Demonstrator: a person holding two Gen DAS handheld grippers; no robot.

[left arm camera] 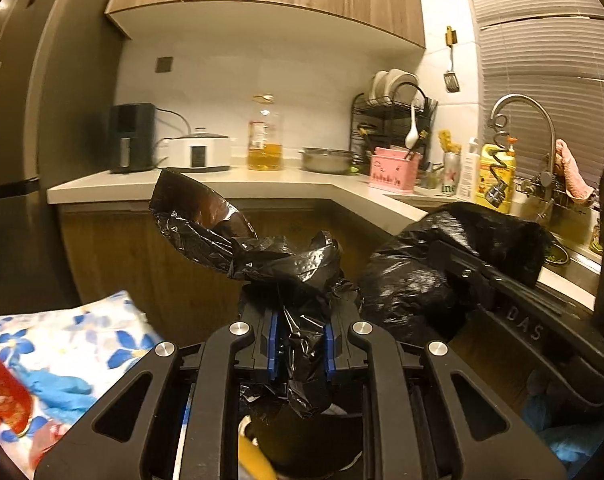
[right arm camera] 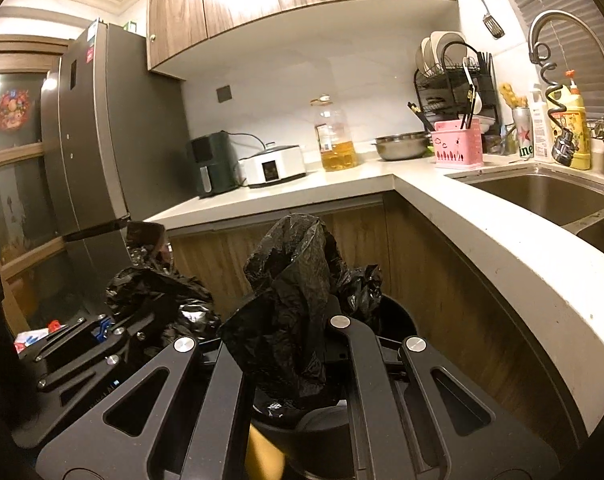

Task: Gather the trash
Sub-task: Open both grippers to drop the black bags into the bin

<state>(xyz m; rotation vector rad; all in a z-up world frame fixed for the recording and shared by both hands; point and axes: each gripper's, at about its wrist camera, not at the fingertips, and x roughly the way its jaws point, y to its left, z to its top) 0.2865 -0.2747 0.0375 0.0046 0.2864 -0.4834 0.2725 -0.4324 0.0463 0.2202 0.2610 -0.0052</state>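
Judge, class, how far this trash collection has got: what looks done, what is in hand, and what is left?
Done: a black trash bag is gathered up above the dark bin, with something yellow already inside. In hand: the left gripper and the right gripper each pinch a bunched part of the bag's top. Left: the bag is not yet tied, and it still sits in the bin.

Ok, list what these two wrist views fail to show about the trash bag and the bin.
- Bin contents: both views, covered by the black trash bag and gripper frames.
- Right gripper fingertips: right wrist view, wrapped in bag plastic.
- Yellow item below the left gripper: left wrist view, blurred and cut off by the bottom edge.
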